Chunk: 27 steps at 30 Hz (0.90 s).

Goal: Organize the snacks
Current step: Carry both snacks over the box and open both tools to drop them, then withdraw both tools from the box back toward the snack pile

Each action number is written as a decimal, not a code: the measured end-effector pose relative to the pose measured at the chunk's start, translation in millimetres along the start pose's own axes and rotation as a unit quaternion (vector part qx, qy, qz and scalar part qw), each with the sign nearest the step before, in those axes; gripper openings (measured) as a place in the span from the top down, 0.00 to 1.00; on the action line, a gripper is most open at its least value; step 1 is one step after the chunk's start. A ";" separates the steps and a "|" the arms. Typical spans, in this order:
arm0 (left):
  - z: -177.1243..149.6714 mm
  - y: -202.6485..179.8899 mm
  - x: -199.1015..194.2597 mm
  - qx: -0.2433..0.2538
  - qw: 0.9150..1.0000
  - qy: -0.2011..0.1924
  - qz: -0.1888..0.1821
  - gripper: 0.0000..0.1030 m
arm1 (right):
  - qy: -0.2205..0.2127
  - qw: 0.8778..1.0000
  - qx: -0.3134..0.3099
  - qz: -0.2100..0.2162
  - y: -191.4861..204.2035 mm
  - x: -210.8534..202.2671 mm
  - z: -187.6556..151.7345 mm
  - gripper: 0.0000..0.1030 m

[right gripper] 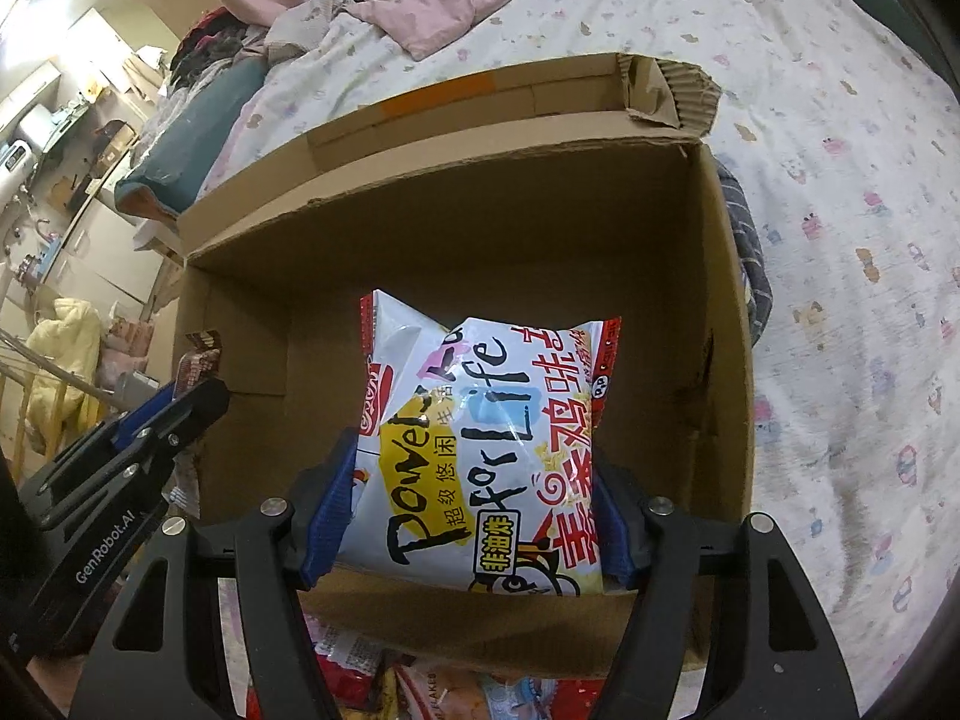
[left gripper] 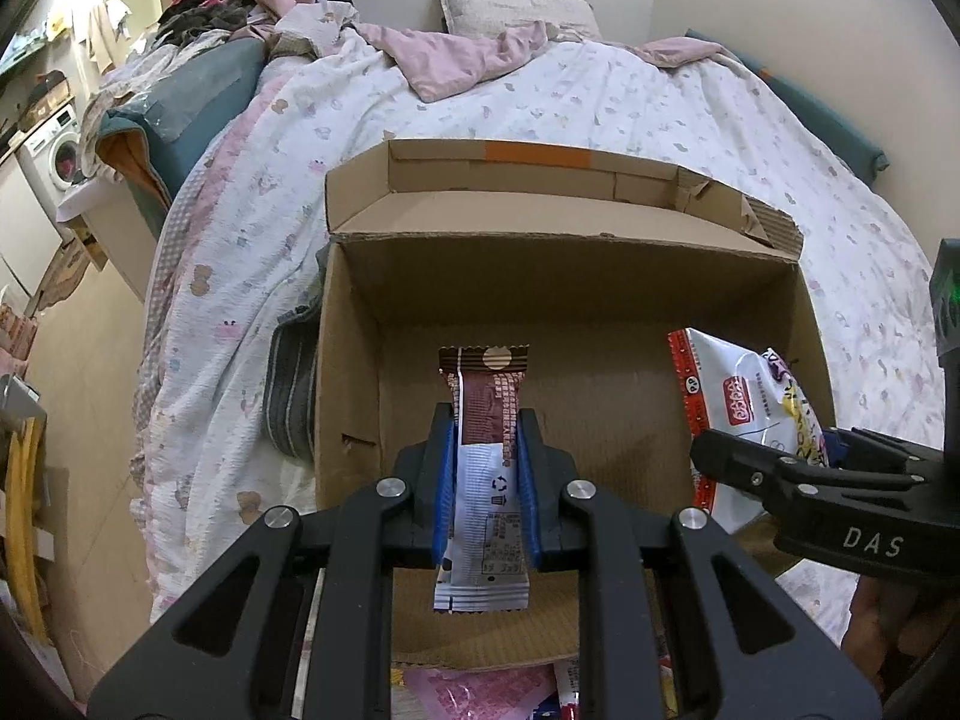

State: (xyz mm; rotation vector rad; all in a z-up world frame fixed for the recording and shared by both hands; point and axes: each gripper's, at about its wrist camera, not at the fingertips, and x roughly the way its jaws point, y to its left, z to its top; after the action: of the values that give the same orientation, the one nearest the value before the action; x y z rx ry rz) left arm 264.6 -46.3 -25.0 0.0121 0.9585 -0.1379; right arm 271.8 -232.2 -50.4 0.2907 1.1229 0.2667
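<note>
In the left wrist view, the left gripper (left gripper: 485, 474) is closed on a long brown-and-white snack bar (left gripper: 485, 468), clamped across its middle between the blue pads (left gripper: 445, 480), so both ends stick out past the jaws. The bar hangs over the open cardboard box (left gripper: 351, 360), which sits on the bed (left gripper: 660, 102); the box floor below it looks bare. At the right edge, the right gripper (left gripper: 798, 456) reaches in with a white bag of chips (left gripper: 738, 402) over the right side of the same box. Below the near wall, a few more wrappers (left gripper: 474, 690) show, still outside the box.

In the right wrist view, the right gripper (right gripper: 468, 516) is clamped on the bag of chips (right gripper: 486, 438), pinching its lower sides between the blue pads (right gripper: 327, 516); the puffy bag stands over the box (right gripper: 726, 360) interior, nearer the right wall. The left gripper (right gripper: 180, 408) enters at the left with the tip of the snack bar (right gripper: 201, 354) just visible. More packets (right gripper: 420, 684) lie in front of the box.

The step in hand looks like placing: both snacks are carried over the box but not yet released. Next, each gripper probably needs to lower toward the floor and open, bar to the left and bag to the right, keeping the two apart so they don't collide.
</note>
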 end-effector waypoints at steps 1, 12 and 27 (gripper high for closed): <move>-0.1 -1.4 -0.3 0.002 1.000 0.000 -0.002 0.83 | 0.000 1.000 0.001 0.002 -1.0 -0.5 0.0 0.31; -1.6 -2.0 -6.8 0.009 1.000 -0.006 0.004 0.60 | -0.008 1.000 0.002 0.004 -4.2 -6.3 0.9 0.29; 0.6 7.8 -21.3 -0.010 1.000 -0.026 -0.005 0.23 | -0.024 1.000 0.016 0.005 -9.5 -16.2 3.2 0.09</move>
State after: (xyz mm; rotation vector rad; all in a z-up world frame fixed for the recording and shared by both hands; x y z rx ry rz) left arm 254.0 -36.3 -7.6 -0.0147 0.9081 -0.1366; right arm 268.7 -247.1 -38.9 0.3298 1.0788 0.2488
